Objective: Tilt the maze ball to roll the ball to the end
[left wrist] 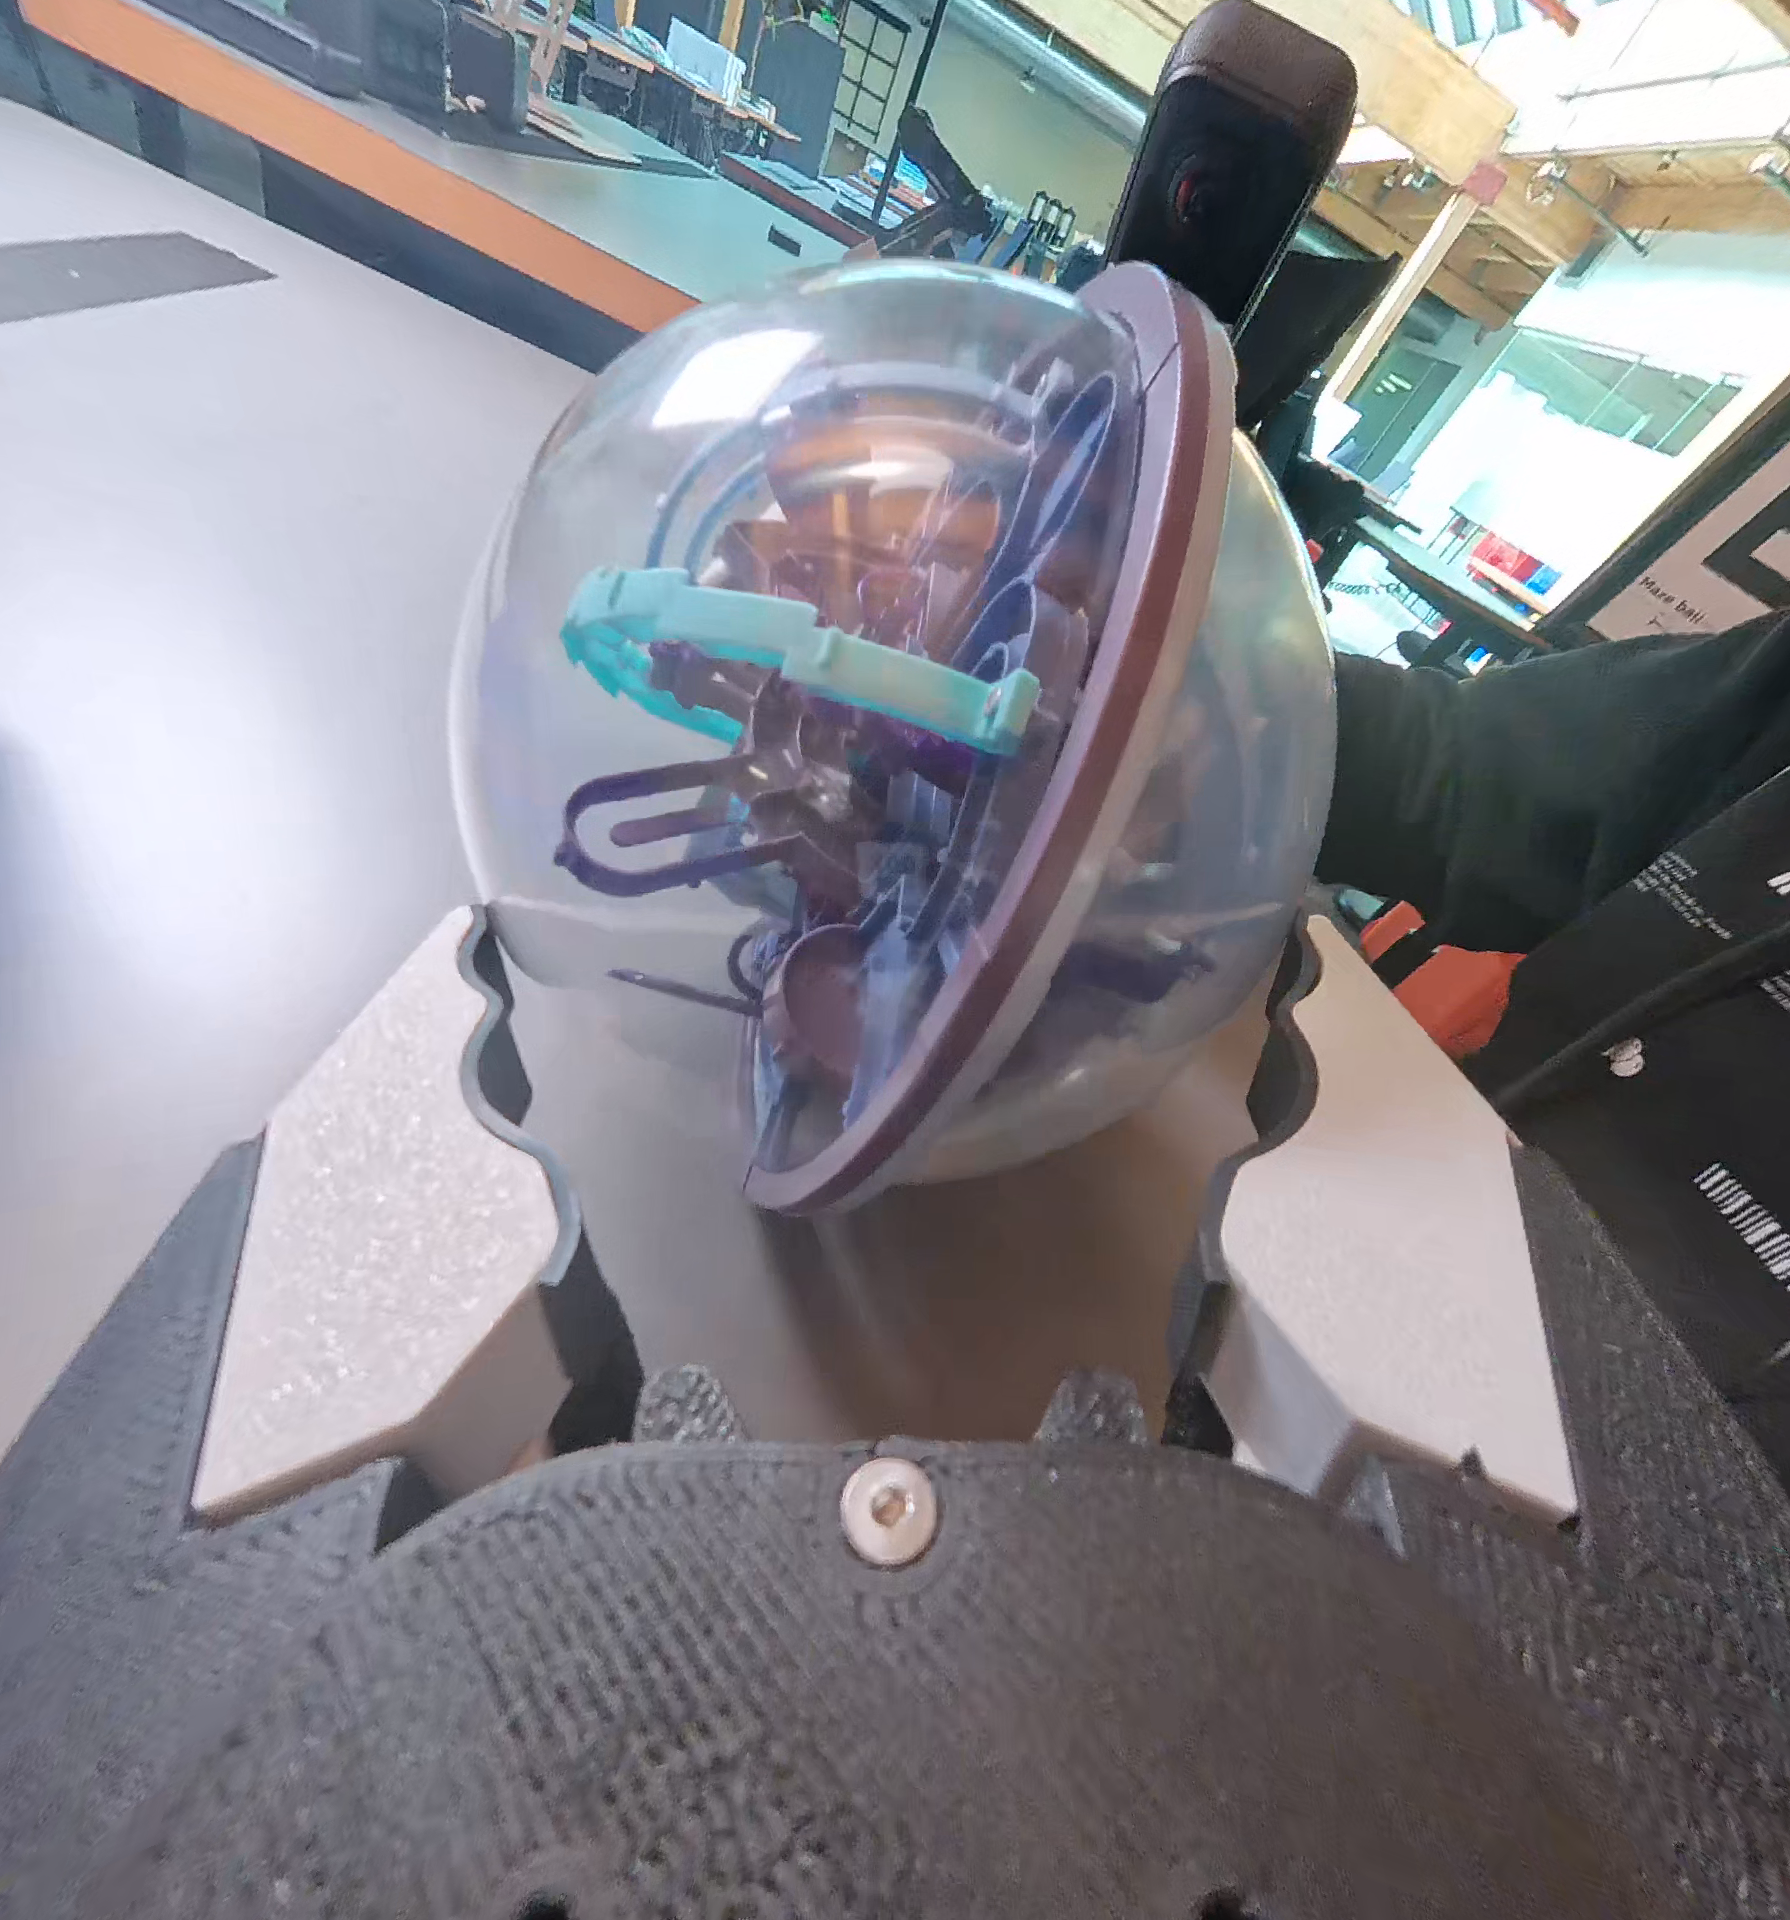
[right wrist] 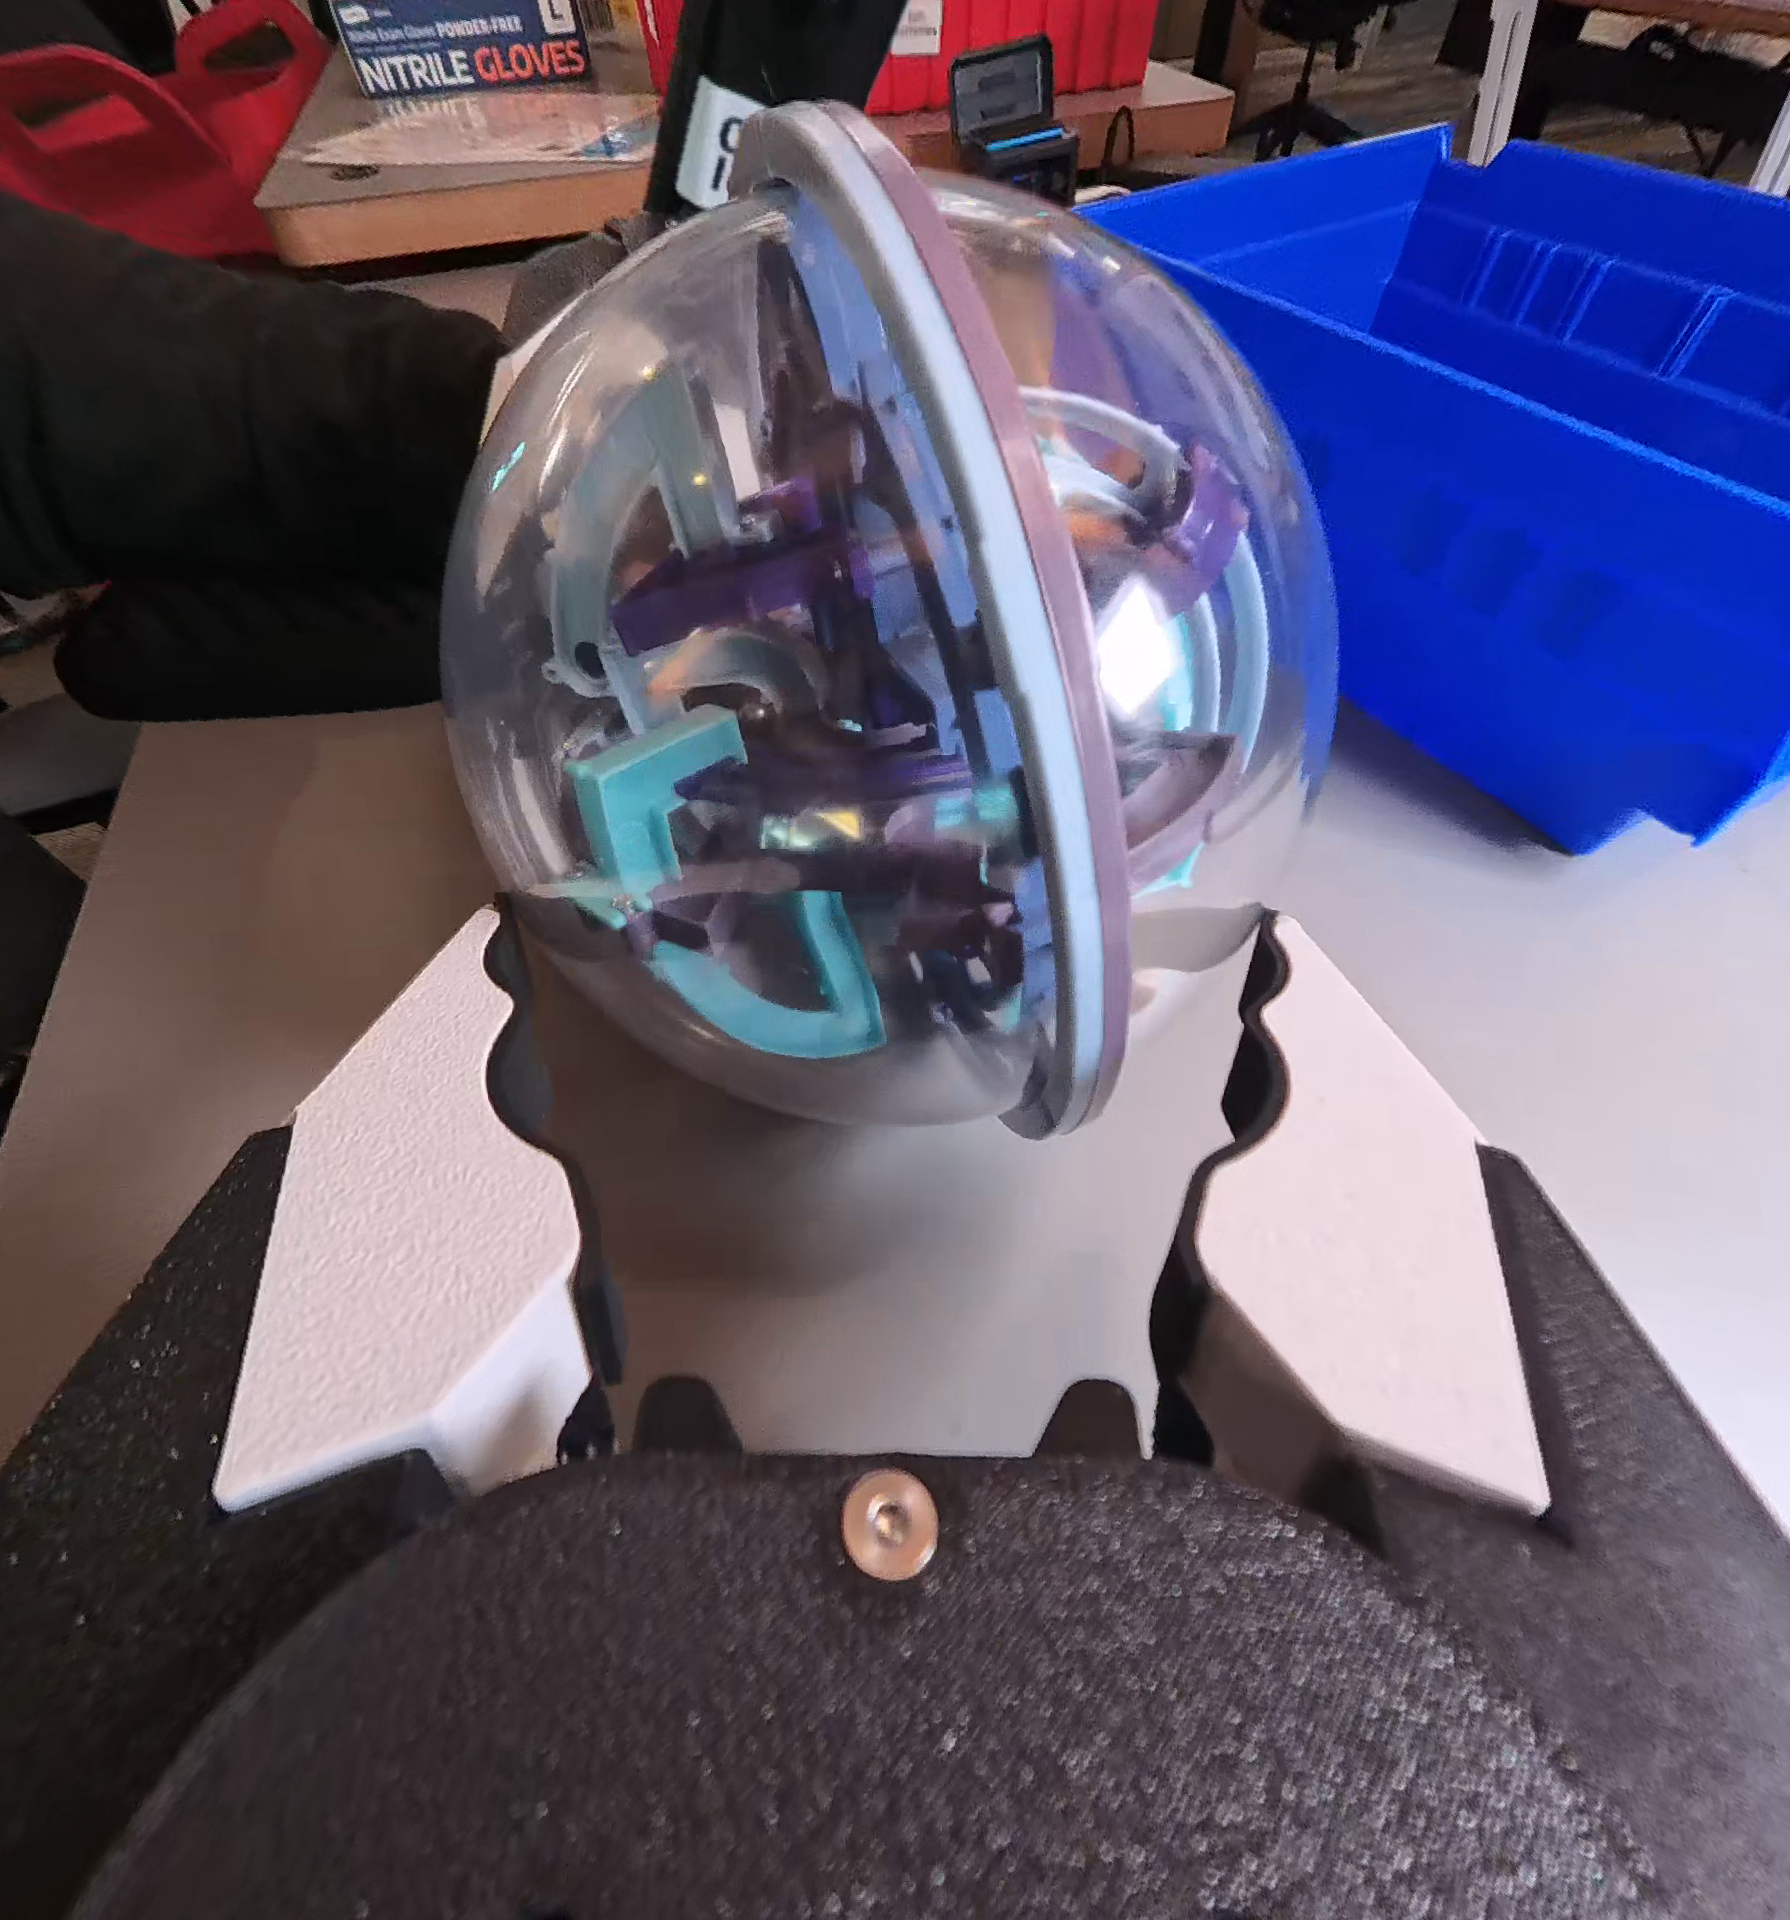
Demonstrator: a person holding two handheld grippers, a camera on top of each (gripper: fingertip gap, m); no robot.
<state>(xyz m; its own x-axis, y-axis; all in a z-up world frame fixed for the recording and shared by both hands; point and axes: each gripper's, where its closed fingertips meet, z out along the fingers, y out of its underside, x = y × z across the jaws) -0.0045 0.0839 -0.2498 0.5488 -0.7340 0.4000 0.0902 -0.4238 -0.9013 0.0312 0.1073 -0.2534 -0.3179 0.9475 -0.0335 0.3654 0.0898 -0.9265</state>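
left wrist view
left gripper (left wrist: 891,925): 2 white fingers with dark wavy pads are standing wide apart and pressing on the lower flanks of the sphere, 1 pad on each side.
maze ball (left wrist: 870,717): clear plastic sphere, sitting clamped between the fingertips and held clear of the table; a dark brown equator ring (left wrist: 1171,582) is tilting from upper right to lower left.
inner track: a pale teal rail (left wrist: 808,649) is crossing the middle, with purple loops below it; the small rolling ball cannot be told apart.
table (left wrist: 195,675): pale grey top, lying under and to the left of the sphere.
background: a black camera body (left wrist: 1234,166) is rising behind the ring; a black sleeve (left wrist: 1556,769) is reaching in from the right.

right wrist view
right gripper (right wrist: 891,925): fingers are spreading wide, and both dark pads are pressing against the underside curve of the same sphere.
maze ball (right wrist: 766,644): sitting between the tips, its grey-lilac ring (right wrist: 1026,582) is running almost upright; teal track pieces (right wrist: 652,800) are showing low on the left half.
blue bin (right wrist: 1556,457): resting on the table to the right, apart from the sphere.
black sleeve (right wrist: 195,468): lying at left behind the sphere.
red bag (right wrist: 132,135): standing at far upper left.
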